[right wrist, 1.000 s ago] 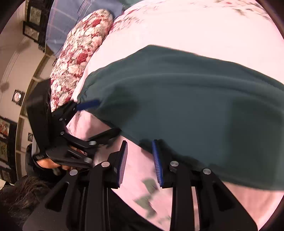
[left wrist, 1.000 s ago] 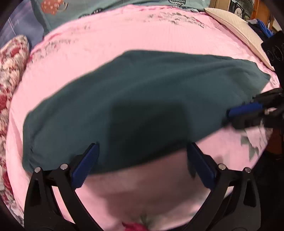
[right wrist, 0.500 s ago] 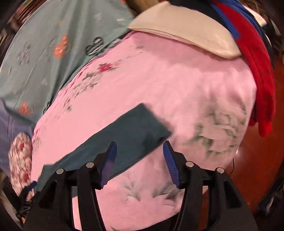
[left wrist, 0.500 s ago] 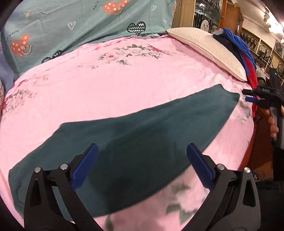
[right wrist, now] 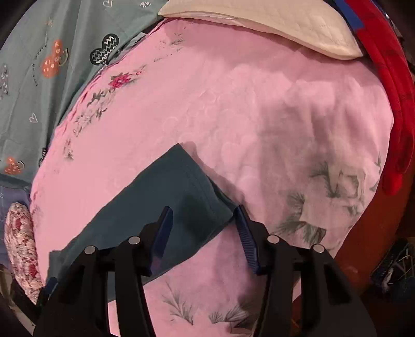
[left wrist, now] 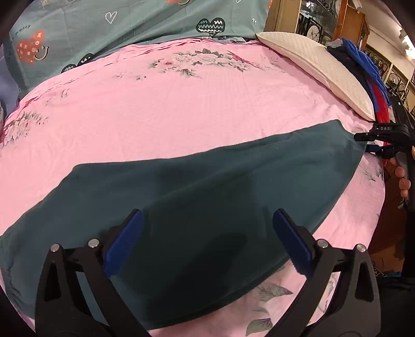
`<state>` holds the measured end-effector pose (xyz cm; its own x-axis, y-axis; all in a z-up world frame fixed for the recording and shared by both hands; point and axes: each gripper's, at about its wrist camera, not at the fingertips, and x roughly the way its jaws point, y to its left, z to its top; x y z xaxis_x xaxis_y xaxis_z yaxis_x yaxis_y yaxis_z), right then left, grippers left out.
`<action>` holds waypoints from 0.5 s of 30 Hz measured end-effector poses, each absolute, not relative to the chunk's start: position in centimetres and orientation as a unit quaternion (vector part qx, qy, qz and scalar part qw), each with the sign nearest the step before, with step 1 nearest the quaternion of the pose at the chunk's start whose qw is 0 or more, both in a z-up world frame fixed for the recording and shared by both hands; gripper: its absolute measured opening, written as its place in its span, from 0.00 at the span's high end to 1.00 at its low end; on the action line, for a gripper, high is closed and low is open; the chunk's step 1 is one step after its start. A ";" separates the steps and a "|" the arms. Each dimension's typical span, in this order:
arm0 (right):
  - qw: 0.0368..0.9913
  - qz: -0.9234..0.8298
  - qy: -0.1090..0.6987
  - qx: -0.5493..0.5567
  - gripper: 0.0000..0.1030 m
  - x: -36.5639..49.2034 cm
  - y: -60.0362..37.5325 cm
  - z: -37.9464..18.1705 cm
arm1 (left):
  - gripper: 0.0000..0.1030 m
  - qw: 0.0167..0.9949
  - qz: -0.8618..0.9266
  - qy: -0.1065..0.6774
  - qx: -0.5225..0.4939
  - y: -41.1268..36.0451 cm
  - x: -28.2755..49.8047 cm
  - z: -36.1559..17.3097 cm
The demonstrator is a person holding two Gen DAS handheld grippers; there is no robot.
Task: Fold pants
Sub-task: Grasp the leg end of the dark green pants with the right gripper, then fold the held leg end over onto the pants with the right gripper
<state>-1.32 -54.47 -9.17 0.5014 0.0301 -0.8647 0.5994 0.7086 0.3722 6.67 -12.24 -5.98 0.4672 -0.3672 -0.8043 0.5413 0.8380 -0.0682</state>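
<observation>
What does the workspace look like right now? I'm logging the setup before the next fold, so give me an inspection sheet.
Surface: pink floral bedsheet, mostly smooth.
Job's things: dark teal pants laid flat in a long band across the sheet; hem end lies by the right gripper.
Clutter: white pillow and red and blue clothes at the bed's edge; teal heart-print cover behind; floral cushion to one side.
Grippers: left gripper open above the pants; right gripper open at the hem, holding nothing.
Cables: nothing seen.
Surroundings: wooden furniture with framed pictures.
</observation>
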 end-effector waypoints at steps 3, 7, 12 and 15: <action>0.804 -0.168 0.474 0.317 0.64 -0.7 -54.1 -9.2 | 0.02 0.850 -0.268 0.443 0.096 -12.1 6.6 -6.3; 0.815 -0.142 0.441 0.350 0.91 -1.5 -54.1 -9.3 | 0.02 0.850 -0.268 0.445 0.088 -11.6 6.7 -6.6; 0.852 -0.086 0.381 0.349 0.91 -2.2 -51.1 -5.4 | 0.02 0.853 -0.265 0.443 0.078 -10.7 6.7 -6.3; 0.874 -0.004 0.374 0.310 0.91 -0.2 -45.4 -2.0 | 0.02 0.860 -0.256 0.434 0.074 -9.6 6.5 -5.9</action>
